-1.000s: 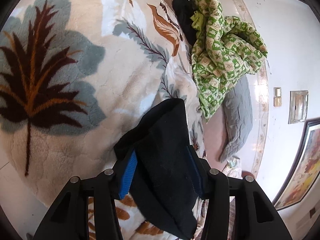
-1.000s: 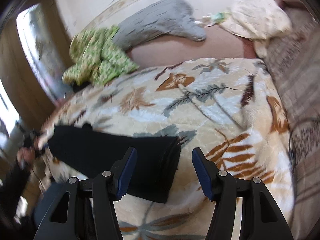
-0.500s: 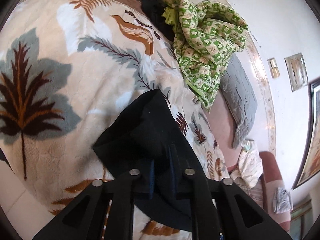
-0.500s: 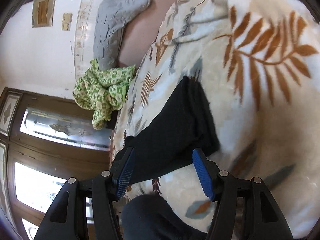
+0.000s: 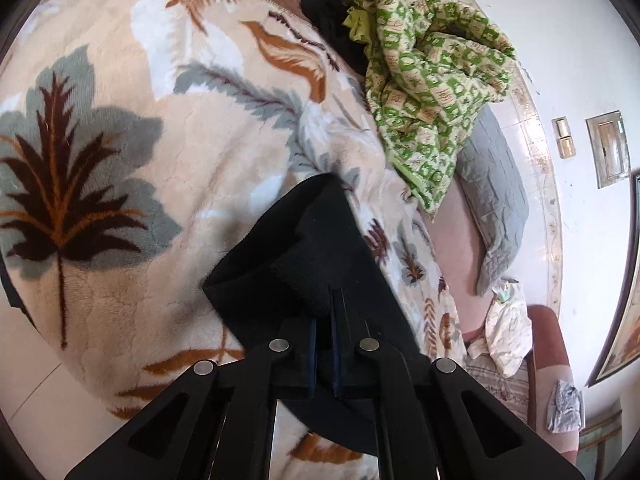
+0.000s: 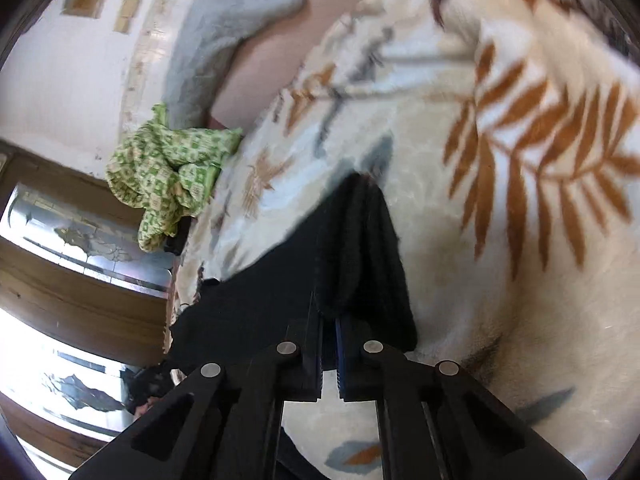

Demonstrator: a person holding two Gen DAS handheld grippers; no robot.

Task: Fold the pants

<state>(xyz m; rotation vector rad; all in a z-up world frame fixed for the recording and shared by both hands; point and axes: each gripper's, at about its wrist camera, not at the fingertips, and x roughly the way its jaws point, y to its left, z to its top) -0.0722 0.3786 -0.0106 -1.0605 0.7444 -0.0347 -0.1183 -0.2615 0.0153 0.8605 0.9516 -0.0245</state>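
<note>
The black pants (image 5: 304, 256) lie folded lengthwise on a cream leaf-print blanket (image 5: 120, 128). My left gripper (image 5: 325, 320) is shut on one end of the pants, pinching a raised fold of the cloth. In the right wrist view my right gripper (image 6: 329, 320) is shut on the other, thicker end of the pants (image 6: 352, 248), which bunches up between the jaws. The rest of the pants stretches away to the left there.
A crumpled green patterned cloth (image 5: 432, 92) lies at the bed's far edge, beside a dark garment (image 5: 324, 20). A grey pillow (image 5: 496, 204) rests against the white wall. A wooden glass-panelled door (image 6: 76, 264) stands beyond the bed.
My left gripper closed on the pants' end a second ago and holds it. My right gripper, open half a second ago, has moved onto the other end and closed on it.
</note>
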